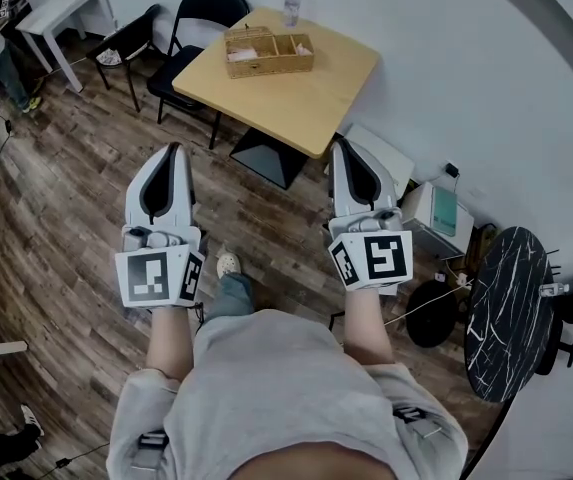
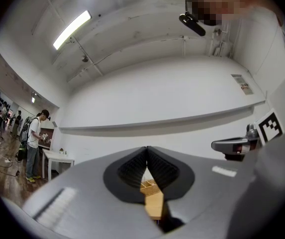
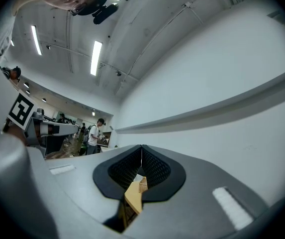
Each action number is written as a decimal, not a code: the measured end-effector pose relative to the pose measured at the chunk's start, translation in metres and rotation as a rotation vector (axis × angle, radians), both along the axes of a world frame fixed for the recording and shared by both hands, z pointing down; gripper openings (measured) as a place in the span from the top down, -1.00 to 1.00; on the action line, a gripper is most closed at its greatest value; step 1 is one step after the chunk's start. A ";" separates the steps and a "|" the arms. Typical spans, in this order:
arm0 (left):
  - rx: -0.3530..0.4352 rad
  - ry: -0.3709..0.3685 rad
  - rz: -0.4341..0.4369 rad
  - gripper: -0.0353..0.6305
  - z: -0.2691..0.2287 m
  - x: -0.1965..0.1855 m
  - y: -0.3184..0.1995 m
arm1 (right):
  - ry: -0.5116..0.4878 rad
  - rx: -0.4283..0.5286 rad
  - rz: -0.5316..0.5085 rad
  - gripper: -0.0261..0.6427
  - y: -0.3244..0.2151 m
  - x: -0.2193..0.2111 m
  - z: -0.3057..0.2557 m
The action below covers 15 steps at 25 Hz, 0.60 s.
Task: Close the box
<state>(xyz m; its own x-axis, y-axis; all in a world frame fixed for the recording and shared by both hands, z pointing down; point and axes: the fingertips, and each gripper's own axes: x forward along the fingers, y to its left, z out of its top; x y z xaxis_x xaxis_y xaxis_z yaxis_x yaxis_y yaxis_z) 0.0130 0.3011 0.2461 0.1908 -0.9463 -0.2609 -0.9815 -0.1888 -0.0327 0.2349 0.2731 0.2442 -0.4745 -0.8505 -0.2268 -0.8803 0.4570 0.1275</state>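
You are only getting ready. Your left claw (image 1: 173,150) and right claw (image 1: 344,146) are both pinched shut and hold nothing. The box (image 1: 268,53) sits open on the bench (image 1: 311,103), well apart from you. I think you need to step closer next.

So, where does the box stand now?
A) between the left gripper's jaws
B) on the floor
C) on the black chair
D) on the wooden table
D: the box rests on the wooden table, near its far side.
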 end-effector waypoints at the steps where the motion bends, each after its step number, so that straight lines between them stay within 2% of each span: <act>1: 0.000 0.000 0.000 0.72 -0.001 -0.004 -0.008 | 0.000 0.001 0.003 0.91 -0.008 -0.003 -0.001; 15: 0.002 0.006 0.043 0.72 -0.010 -0.052 -0.121 | 0.006 0.009 0.047 0.91 -0.110 -0.049 -0.011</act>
